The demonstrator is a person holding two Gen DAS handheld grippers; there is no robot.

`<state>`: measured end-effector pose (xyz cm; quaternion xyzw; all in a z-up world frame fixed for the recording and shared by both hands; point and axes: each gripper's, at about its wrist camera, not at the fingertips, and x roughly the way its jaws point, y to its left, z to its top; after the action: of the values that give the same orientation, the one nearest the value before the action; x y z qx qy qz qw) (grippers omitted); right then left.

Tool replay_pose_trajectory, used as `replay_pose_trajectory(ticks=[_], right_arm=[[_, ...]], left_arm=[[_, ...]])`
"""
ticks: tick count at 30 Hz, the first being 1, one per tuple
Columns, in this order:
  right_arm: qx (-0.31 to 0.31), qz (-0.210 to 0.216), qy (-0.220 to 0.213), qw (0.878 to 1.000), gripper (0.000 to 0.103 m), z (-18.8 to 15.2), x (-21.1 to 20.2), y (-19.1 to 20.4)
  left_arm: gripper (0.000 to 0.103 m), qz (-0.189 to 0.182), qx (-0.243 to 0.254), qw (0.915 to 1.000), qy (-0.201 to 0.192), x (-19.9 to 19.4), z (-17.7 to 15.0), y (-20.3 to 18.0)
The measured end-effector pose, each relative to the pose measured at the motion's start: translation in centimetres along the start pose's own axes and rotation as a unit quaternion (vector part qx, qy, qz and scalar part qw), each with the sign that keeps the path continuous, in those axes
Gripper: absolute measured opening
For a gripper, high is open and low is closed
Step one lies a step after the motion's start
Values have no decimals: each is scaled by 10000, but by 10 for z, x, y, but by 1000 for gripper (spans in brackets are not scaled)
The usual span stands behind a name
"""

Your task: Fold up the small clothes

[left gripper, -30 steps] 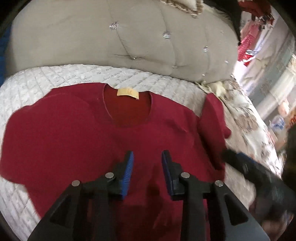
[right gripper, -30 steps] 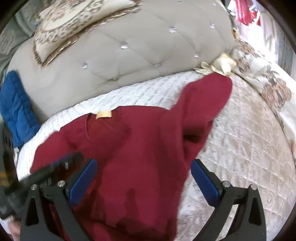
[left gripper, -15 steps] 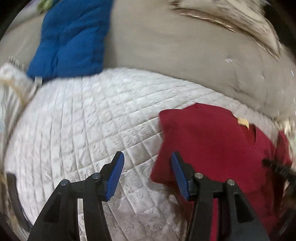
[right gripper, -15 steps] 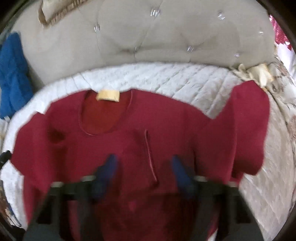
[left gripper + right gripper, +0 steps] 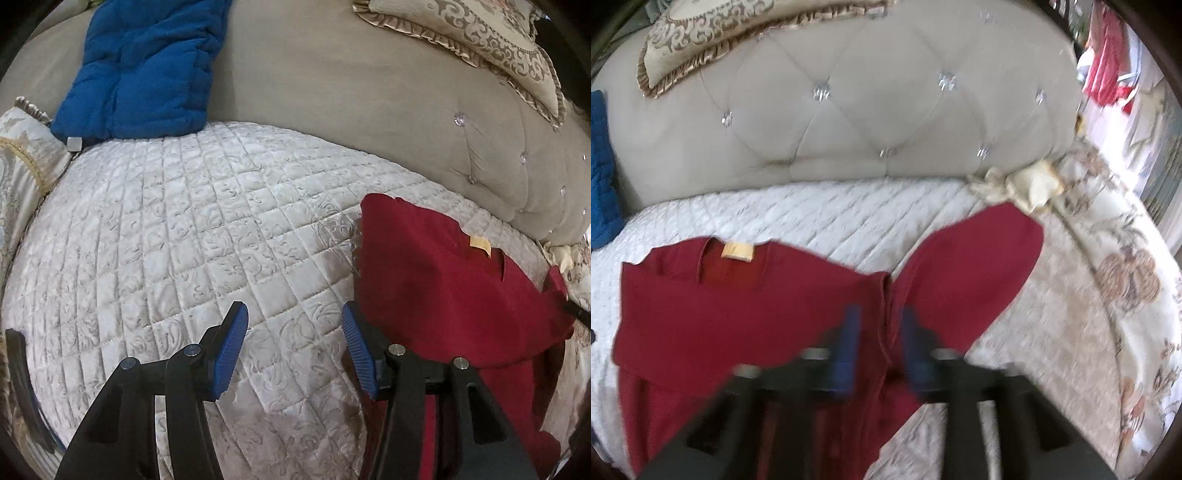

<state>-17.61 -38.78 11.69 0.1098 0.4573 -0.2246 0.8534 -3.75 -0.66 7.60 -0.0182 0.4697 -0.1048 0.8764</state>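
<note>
Since the earlier frame, the left gripper (image 5: 293, 349) has swung off the red shirt (image 5: 746, 295); fingers released over bare bed quilt (image 5: 184, 240). Right gripper (image 5: 879, 347) fingers, blurred at lower centre, are opening astride the unfolded sleeve (image 5: 964, 277) seam; they could snag and drag it.

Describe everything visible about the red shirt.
The red shirt is a dark red, soft knit top with a round neck and a small yellow tag inside the collar. It lies flat on the white quilt, neck toward the tufted headboard. One sleeve is already folded in over the body, leaving a straight edge; the other sleeve still sticks out sideways. The right tongs, blurred and opening, hover at that sleeve's seam. The left tongs stand open beside the folded edge, not touching.
</note>
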Motion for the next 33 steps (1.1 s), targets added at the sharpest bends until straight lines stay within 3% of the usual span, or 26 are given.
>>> replay_pose_trajectory(ticks=[2,4,8,11,15,16,17,18,22,25,27,29,33], right_arm=[[-20,587,-295,9978,71,3,-16,24],[-469,1178,-260,9916,73,7,-20,60],[-1229,2268,141,9661,75,18,3,147],[-1791,2428,295,9529,79,26,33,208],[-2679,2246,550,9353,79,19,78,273],[-2909,2084,656,9315,70,15,92,286],[-3075,2040,834,9257,26,13,105,298],[-3074,2111,954,9229,6,11,109,302],[-2483,2902,899,9198,8,16,114,315],[-2432,2737,1089,9242,11,7,131,324],[-2301,2767,1124,9262,22,7,123,314],[-1994,2831,1069,9320,51,9,100,291],[-1739,2769,679,9426,56,-15,55,240]], left_arm=[[31,45,80,10000,-4,0,0,-1],[31,-18,138,9999,65,1,-1,-3],[31,-189,435,9986,237,0,-7,-11],[31,126,554,9983,108,-2,-5,-9],[31,265,206,9994,96,-1,3,14],[31,269,133,9995,100,-1,5,19],[31,254,73,9996,92,-1,6,23],[31,249,37,9997,81,-1,8,26],[31,213,-36,9998,19,1,14,31],[31,202,-91,9998,15,4,17,31],[31,86,-96,9999,58,5,17,29],[31,-2,-88,10000,15,3,17,26],[31,-96,-77,9999,-57,1,17,16]])
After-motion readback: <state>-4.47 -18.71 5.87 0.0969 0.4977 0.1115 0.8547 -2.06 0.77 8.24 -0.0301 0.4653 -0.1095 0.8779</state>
